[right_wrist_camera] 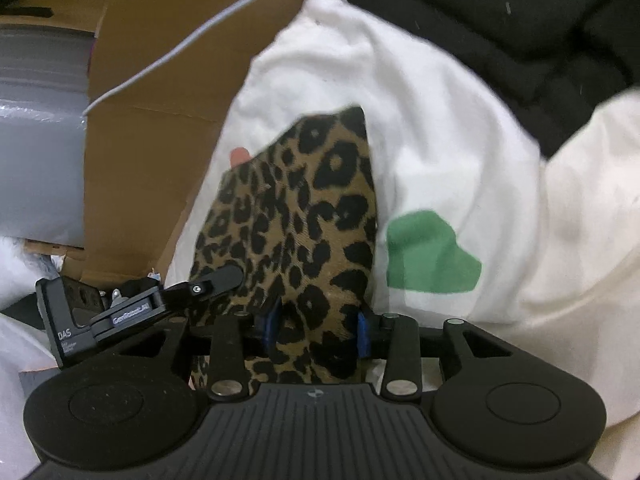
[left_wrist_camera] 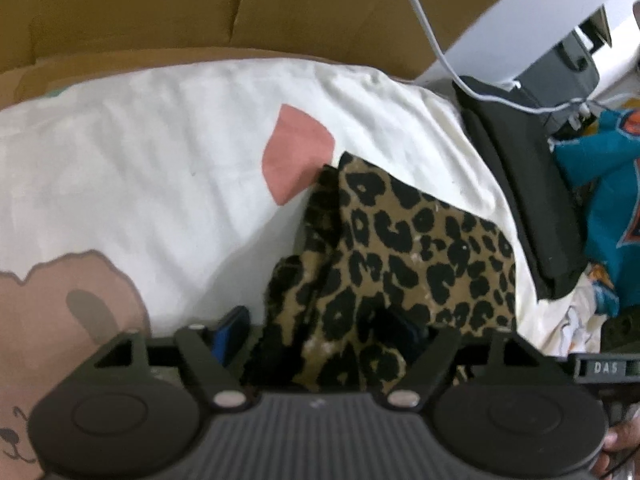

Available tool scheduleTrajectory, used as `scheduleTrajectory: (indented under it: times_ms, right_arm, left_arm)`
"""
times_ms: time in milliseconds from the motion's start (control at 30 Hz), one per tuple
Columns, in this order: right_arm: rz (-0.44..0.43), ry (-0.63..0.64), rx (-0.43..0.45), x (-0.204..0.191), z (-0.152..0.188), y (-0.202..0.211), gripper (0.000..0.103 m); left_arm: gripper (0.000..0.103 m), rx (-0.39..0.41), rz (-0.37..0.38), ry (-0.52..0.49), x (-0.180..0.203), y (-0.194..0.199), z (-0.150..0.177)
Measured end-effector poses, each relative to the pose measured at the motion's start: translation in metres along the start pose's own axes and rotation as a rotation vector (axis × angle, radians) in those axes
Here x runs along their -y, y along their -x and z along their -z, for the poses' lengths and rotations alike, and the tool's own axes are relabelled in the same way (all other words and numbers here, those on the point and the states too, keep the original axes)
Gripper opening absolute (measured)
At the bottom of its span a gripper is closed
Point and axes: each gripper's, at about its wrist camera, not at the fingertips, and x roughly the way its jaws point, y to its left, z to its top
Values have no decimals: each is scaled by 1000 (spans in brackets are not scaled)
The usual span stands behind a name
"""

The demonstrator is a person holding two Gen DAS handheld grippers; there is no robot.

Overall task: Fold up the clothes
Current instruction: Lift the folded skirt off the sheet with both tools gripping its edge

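A leopard-print garment is seen bunched on a white printed sheet, beside a black folded item. The left gripper is spread wide with the print cloth between its blue pads; contact cannot be told. The right gripper is clamped on a fold of the leopard cloth.

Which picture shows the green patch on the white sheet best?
The right wrist view. There the green patch lies in plain sight on the white sheet, just right of the leopard-print cloth. The left wrist view shows no green patch, only a pink patch beside the cloth.
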Motion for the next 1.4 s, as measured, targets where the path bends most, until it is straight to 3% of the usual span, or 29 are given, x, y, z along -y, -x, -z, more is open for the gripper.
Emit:
scheduleTrajectory:
  times_ms: [67,100,200,367,567,1033,1133,1400]
  right_arm:
    - [-37,-28,-10,3,2,-6,39]
    - [-44,-27,-10,1,2,-7,38]
    - [-26,-1,-4,-7,3,-5,12]
    - [11,38,35,-26,5,8,7]
    - [50,129,72,-51,7,22,6]
    - [33,354,129,-107,-1,64,6]
    - [29,429,158,-119,4,77,6]
    - [6,514,220,-141,7,110,6]
  left_arm:
    - [53,3,-3,-2,2,2,-1]
    - [50,6,-6,-1,2,3,-2]
    - [40,13,-6,-4,4,7,-2]
    - [27,29,-8,-34,13,20,-3]
    - [25,119,-21,-17,23,45,6]
    - [24,344,-19,-39,53,119,26]
    - [23,370,-10,4,58,130,33]
    - [23,491,-65,-80,96,163,43]
